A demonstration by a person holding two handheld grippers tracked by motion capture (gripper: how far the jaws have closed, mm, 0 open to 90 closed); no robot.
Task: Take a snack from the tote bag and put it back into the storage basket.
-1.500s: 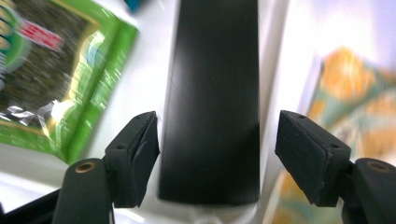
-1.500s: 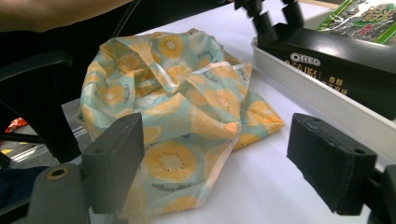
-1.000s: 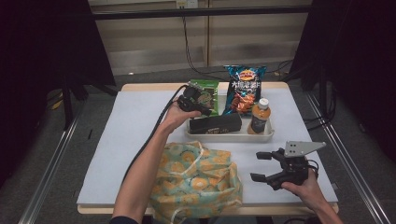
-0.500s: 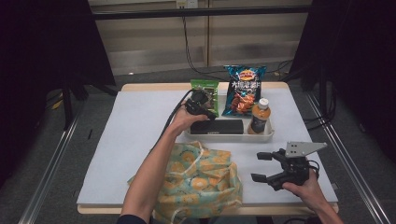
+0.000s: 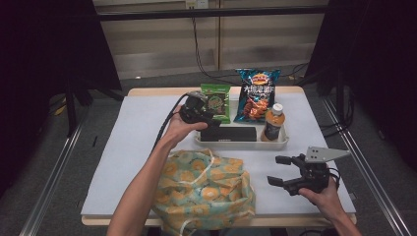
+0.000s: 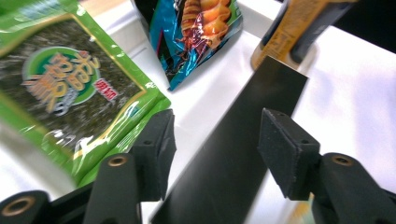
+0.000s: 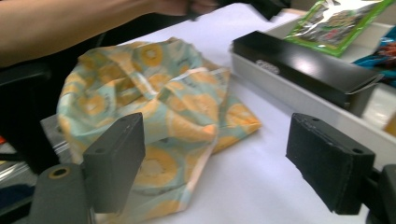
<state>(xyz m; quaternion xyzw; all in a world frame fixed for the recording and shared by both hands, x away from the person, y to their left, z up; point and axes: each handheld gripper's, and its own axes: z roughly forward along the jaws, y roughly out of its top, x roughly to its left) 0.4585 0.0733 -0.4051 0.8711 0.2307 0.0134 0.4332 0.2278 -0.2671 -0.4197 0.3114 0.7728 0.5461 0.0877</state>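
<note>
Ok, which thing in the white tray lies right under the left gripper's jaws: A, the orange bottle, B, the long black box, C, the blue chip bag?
B: in the left gripper view the long black box runs between the open jaws of the left gripper.

Orange-brown drink bottle (image 6: 299, 28): top cut off by frame edge. Green foil seaweed packet (image 6: 70, 88): left part cropped. Yellow-patterned cloth bag (image 5: 206, 191): contents hidden. Flat black box (image 7: 303, 65): label unreadable.
</note>
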